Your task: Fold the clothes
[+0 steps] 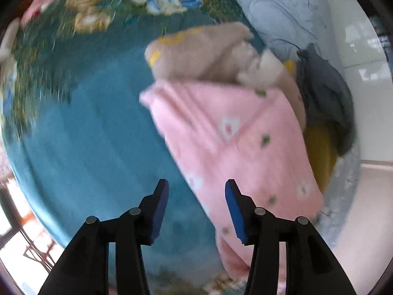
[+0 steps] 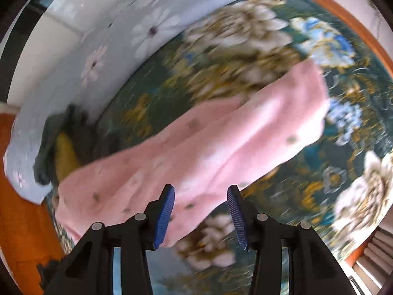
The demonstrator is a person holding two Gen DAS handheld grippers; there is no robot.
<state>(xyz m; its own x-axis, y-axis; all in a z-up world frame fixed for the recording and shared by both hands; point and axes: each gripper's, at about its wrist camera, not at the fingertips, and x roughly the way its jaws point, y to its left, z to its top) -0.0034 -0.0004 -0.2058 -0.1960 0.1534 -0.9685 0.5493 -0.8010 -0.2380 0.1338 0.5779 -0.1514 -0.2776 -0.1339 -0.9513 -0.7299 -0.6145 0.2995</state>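
Note:
A pink garment (image 1: 235, 137) with small white and green marks lies on the teal floral bedspread (image 1: 86, 135), partly folded. A beige garment (image 1: 206, 54) lies bunched at its far end. My left gripper (image 1: 197, 196) is open and empty above the bedspread, at the pink garment's left edge. In the right wrist view the pink garment (image 2: 221, 142) stretches long across the bed. My right gripper (image 2: 201, 204) is open and empty just above its near edge. Both views are motion-blurred.
A dark grey garment (image 1: 326, 93) and a mustard-yellow one (image 1: 319, 152) lie piled at the bed's edge; they also show in the right wrist view (image 2: 56, 147). A pale blue flowered quilt (image 2: 137, 22) runs along the far side. Wooden floor (image 2: 19, 209) lies beyond.

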